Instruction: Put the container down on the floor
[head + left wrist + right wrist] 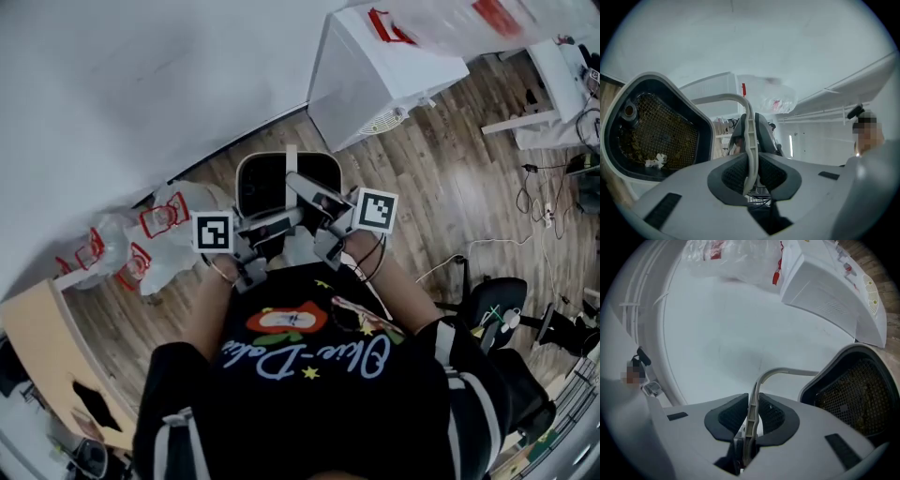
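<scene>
Both claws are pinched on the same thin, pale handle [749, 136]: the left claw [751, 174] has its pads pressed flat on either side of the strip, and the right claw [751, 420] nips it the same way a little farther along. The container [675, 84] hangs off that handle just beyond the claw tips, to the left of the left claw and to the right of the right claw, and in the head view it sits directly ahead of the two claws, up in the air over the wood floor [450, 187] and not yet set down. It is a hard plastic shell with a light rim and a dark inside, so it should stay stiff and take a bump, and it looks fairly light. The handle is a narrow, smooth bail that can swing and slide between the pads, so the container may tip on the way down; the best hold is the one taken now, near the middle of the arch with both claws close together. Inside, a dark mesh [656, 133] lines the back wall, and brownish fluff clings to it with a small white scrap [656, 161] near the bottom edge; it is probably dust and lint, though the view is too coarse to be sure. The open mouth faces the claws, so a hard tilt could shake bits out.
</scene>
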A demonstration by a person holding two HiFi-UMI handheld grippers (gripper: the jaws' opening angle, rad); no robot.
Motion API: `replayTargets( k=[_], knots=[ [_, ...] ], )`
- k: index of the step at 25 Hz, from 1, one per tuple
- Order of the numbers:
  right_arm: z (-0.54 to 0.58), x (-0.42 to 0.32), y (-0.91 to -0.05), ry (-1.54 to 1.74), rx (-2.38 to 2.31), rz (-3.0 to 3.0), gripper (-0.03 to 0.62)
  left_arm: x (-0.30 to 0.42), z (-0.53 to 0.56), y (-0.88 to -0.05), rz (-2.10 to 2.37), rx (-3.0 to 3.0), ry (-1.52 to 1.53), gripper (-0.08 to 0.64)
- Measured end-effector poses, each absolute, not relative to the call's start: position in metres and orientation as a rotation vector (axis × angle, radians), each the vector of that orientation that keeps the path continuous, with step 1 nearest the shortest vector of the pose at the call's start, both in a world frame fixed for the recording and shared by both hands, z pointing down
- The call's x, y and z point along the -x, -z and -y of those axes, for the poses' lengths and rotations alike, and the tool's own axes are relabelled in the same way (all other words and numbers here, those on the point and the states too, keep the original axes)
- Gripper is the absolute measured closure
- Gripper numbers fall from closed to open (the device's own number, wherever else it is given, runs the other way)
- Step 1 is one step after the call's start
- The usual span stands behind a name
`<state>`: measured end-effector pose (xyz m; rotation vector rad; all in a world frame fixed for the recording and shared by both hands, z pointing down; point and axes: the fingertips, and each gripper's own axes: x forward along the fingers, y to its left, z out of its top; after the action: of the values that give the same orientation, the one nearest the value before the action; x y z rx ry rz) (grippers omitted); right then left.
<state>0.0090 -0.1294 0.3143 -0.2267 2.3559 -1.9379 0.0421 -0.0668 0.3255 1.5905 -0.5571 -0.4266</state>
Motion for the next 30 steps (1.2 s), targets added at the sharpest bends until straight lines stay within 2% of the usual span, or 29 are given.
replayTargets(
  k=[17,30],
  knots=[
    [0.167,-0.006,-0.356,1.992,0.196,-2.434,0.532,-0.045,0.107,-0.366,0.595,-1.537,0.501,0.508],
    [0.199,0.022,-0.445,2.047,0.275,-2.450,0.534,-0.017,0.139,-0.454,0.581,-1.517,0.412,0.508]
  ],
)
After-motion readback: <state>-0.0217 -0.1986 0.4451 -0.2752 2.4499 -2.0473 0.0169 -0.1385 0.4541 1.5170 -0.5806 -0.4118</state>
